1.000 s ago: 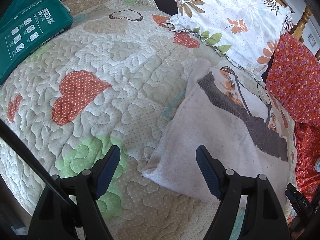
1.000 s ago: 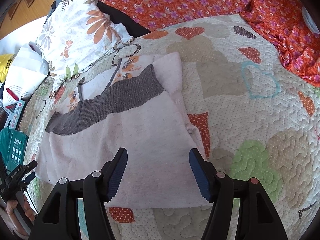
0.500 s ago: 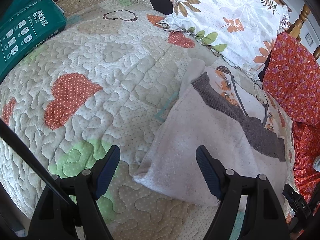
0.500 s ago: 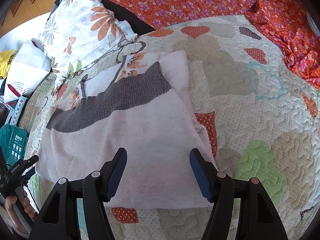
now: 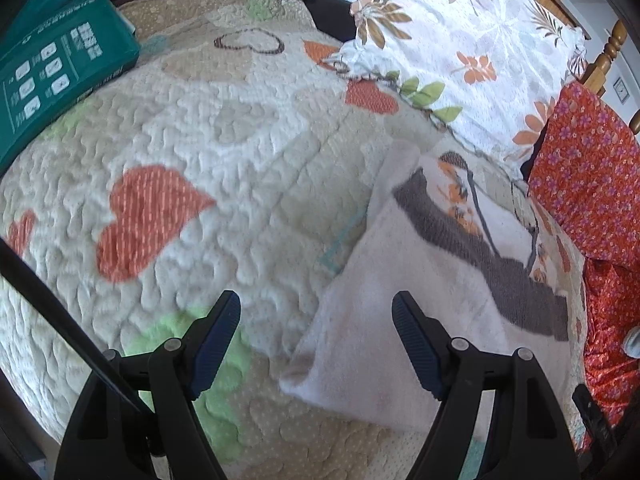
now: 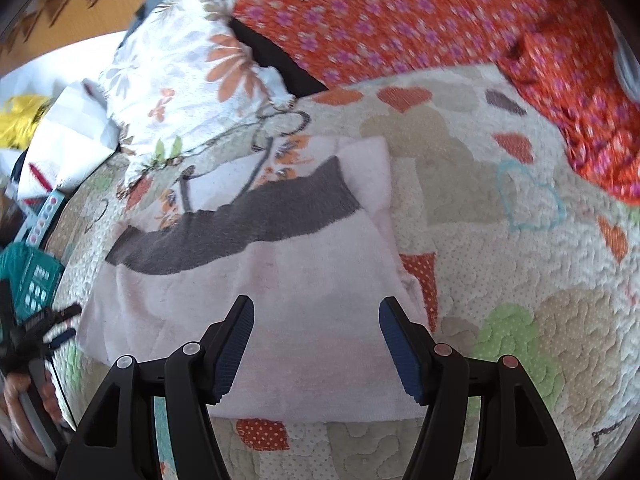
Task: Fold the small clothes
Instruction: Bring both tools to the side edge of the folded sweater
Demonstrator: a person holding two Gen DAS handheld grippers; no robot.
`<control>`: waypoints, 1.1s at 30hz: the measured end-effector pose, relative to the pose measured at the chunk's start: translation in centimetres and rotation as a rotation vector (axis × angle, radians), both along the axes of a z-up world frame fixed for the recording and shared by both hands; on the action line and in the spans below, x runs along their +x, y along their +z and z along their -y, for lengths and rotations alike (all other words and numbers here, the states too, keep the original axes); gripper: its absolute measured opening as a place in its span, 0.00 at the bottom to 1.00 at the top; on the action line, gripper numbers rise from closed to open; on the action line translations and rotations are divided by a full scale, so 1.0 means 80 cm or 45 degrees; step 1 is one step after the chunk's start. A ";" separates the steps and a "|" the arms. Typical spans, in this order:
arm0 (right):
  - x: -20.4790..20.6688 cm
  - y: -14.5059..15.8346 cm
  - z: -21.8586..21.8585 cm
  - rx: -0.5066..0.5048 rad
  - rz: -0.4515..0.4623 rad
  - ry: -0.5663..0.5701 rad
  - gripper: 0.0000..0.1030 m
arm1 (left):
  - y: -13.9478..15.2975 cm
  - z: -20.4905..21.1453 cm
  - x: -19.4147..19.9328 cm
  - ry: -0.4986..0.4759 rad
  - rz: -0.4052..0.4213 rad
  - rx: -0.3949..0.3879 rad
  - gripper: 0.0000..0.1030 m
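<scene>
A pale pink fleecy garment with a dark grey band (image 6: 280, 280) lies folded flat on the heart-patterned quilted bed cover (image 5: 224, 184). Both the left gripper (image 5: 316, 338) and right gripper (image 6: 316, 344) hover above it, jaws released, grasping nothing.

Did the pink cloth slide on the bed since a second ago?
No. The cloth's right edge lies by the same red patch on the quilt as before. Only the camera shifted a little.
</scene>
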State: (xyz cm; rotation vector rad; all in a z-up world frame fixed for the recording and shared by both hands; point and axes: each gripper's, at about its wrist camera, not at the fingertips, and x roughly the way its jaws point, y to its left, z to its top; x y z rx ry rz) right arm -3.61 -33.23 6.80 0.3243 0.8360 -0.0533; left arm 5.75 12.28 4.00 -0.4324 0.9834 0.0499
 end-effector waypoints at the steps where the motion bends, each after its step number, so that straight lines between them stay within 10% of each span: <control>1: -0.001 0.002 -0.007 -0.023 0.012 0.022 0.68 | 0.002 -0.001 0.005 -0.005 0.007 0.004 0.75; 21: 0.005 -0.054 -0.313 -0.386 0.036 0.771 0.68 | -0.025 0.015 0.148 -0.434 -0.124 -0.181 0.76; 33: 0.043 -0.075 -0.426 -0.702 0.167 0.849 0.68 | -0.046 0.015 0.183 -0.556 -0.169 -0.354 0.75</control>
